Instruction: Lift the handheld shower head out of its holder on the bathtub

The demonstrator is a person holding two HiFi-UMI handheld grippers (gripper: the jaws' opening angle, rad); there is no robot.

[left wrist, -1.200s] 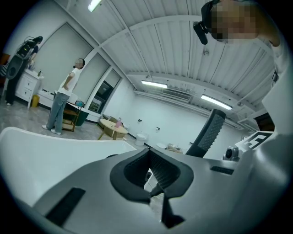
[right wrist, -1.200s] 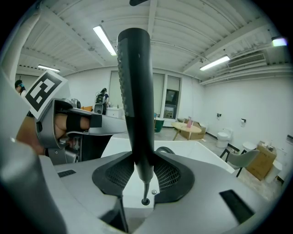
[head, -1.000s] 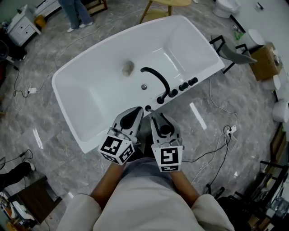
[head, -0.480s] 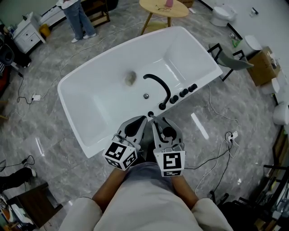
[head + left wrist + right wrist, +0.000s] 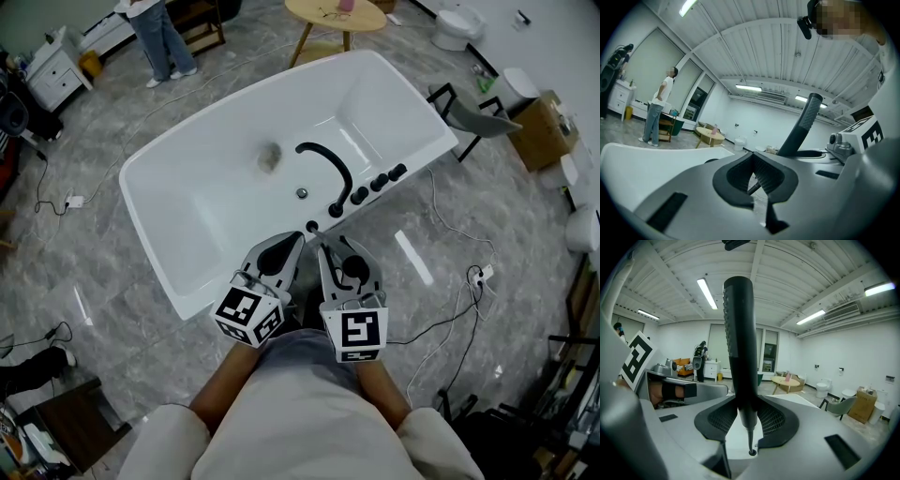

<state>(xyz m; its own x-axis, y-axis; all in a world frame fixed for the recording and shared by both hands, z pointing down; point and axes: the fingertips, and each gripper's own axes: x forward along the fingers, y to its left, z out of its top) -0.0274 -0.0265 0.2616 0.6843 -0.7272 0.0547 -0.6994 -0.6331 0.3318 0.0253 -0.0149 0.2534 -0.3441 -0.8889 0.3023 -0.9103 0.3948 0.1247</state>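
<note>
In the head view the white bathtub [image 5: 216, 178] lies slantwise across the middle of the frame. A black spout [image 5: 323, 159] arches over it, with a row of black knobs [image 5: 380, 180] on the near rim. Both tools sit just below that rim at lower centre, side by side. The left gripper [image 5: 298, 236] has its tips together with nothing in them. The right gripper [image 5: 323, 246] is clamped on the black shower head [image 5: 352, 269]. The holder hole [image 5: 311, 226] shows just above the tips. A person [image 5: 155, 37] stands at upper left, and a round table [image 5: 335, 14] is at top centre.

In the left gripper view its jaws meet at the tips and are empty. The shower head's handle slants up at right of centre.

In the right gripper view the shower head stands upright through the middle of the frame, pinched between the two pads. A thin hose [image 5: 750, 439] runs from its lower end down to the hole in the rim. The head is clear of its holder.
</note>
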